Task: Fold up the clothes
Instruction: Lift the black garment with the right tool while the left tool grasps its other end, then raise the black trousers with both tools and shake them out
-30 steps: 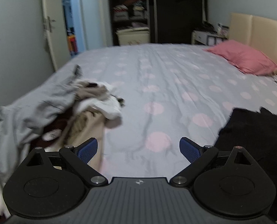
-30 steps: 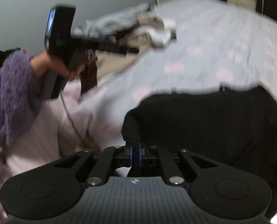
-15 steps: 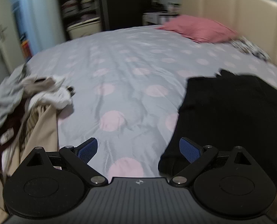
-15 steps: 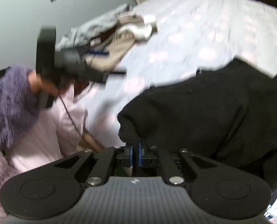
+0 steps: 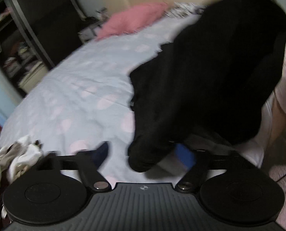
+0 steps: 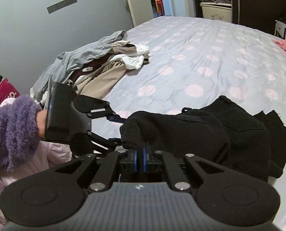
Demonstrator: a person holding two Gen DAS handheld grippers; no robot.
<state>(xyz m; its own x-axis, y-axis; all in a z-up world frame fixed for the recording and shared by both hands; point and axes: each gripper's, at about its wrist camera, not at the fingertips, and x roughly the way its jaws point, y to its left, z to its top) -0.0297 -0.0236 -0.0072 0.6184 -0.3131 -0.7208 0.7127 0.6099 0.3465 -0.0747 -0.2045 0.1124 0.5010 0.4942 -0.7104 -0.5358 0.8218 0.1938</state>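
A black garment (image 6: 200, 130) lies bunched at the near edge of the bed (image 6: 200, 57). My right gripper (image 6: 140, 154) is shut on a raised fold of it, and the cloth drapes up from the pads. My left gripper (image 6: 118, 130) comes in from the left with a finger on each side of the same fold's end. In the blurred left wrist view the black garment (image 5: 210, 77) fills the right side, and a hanging corner sits inside my left gripper (image 5: 143, 154). Its jaws are closing, and the left pad still stands off the cloth.
A pile of grey, beige and white clothes (image 6: 104, 65) lies at the bed's left edge. A pink pillow (image 5: 135, 23) rests by the headboard. A purple fuzzy sleeve (image 6: 10, 130) holds the left gripper. A red bag (image 6: 2, 94) sits on the floor to the left.
The left gripper swung right from the clothes pile, rolled, and dropped onto the black garment's corner, its jaws narrowing. The right gripper rose, lifting the fold it holds.
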